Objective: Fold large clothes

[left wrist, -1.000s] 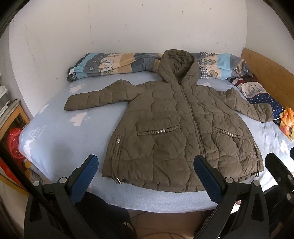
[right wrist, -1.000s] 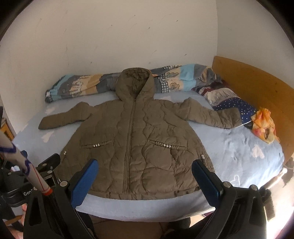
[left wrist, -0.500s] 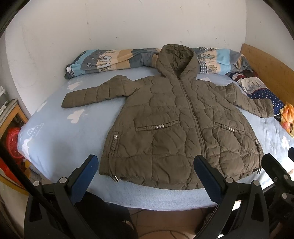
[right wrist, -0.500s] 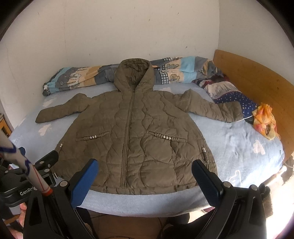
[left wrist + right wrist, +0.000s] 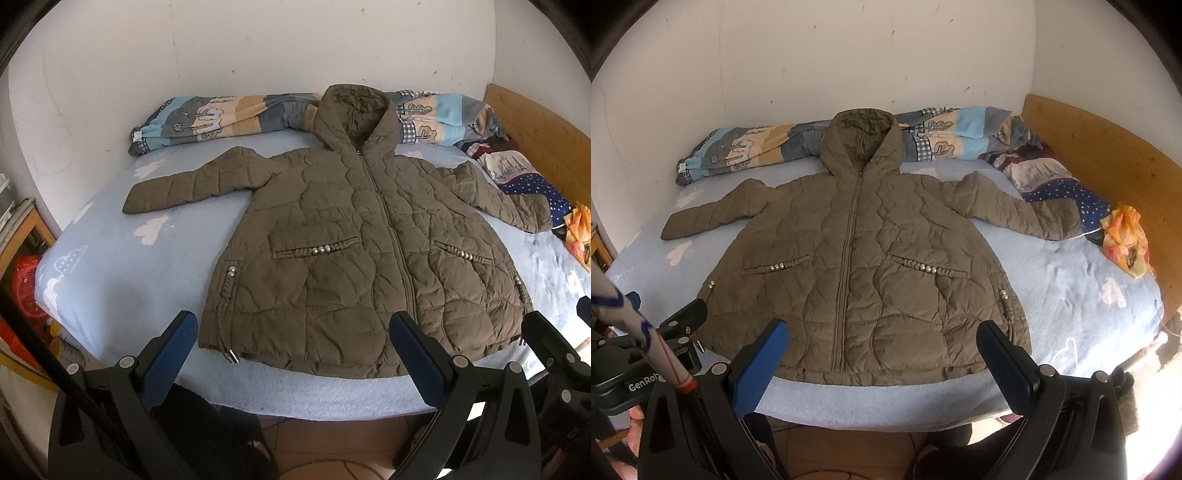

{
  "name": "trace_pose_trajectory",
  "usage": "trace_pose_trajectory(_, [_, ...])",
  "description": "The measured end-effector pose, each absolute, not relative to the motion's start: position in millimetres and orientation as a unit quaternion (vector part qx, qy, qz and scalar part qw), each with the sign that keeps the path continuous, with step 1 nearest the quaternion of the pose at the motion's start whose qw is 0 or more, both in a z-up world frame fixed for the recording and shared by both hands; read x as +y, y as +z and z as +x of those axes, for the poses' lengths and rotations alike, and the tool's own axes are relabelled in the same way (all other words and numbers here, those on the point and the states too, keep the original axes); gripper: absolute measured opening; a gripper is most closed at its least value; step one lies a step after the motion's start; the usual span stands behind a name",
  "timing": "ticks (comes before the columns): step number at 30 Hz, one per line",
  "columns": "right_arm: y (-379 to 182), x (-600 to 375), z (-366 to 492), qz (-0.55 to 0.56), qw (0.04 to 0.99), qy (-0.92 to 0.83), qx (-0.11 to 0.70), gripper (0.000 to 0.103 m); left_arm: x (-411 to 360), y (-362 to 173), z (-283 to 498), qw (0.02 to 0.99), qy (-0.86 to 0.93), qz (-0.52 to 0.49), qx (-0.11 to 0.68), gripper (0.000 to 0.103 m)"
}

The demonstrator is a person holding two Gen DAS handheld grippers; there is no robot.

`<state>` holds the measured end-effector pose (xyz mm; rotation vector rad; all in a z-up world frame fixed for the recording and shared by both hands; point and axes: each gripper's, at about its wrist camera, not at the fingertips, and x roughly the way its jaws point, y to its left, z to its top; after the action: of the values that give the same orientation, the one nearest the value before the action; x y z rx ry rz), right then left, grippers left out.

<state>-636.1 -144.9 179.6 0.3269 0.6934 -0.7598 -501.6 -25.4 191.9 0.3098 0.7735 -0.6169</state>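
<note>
Olive quilted coat (image 5: pixel 362 251) lies face up and zipped on the pale blue bed (image 5: pixel 122 266), hood toward the wall, both sleeves spread out, nothing folded yet. Left tool (image 5: pixel 291 350) and right tool (image 5: pixel 881 350) hang at the bed's near edge by the hem, jaws spread wide and empty. Judging by this, folding has not begun; next would be pinching a sleeve and laying it across the chest.
</note>
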Motion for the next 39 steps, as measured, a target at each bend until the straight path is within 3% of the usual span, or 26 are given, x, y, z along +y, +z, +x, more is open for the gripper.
trace_pose_trajectory(19, [170,-172,-632,0.175,0.851,-0.360,0.339,0.103,-43,186,-478,0.873,-0.290,0.173,0.353,0.103])
trace_pose_trajectory(28, [168,-283,-648,0.279,0.816,-0.398,0.313,0.103,-132,195,-380,0.872,-0.303,0.173,0.343,0.103])
trace_pose_trajectory(35, [162,-429,-702,0.350,0.760,-0.502,0.221,0.103,-198,145,-303,0.889,-0.233,0.171,0.356,0.103])
trace_pose_trajectory(37, [153,-472,-716,0.376,0.745,-0.511,0.203,0.100,-201,132,-285,0.869,-0.236,0.154,0.407,0.103])
trace_pose_trajectory(39, [137,-526,-736,0.403,0.731,-0.520,0.180,0.089,-200,126,-277,0.861,-0.247,0.132,0.424,0.103])
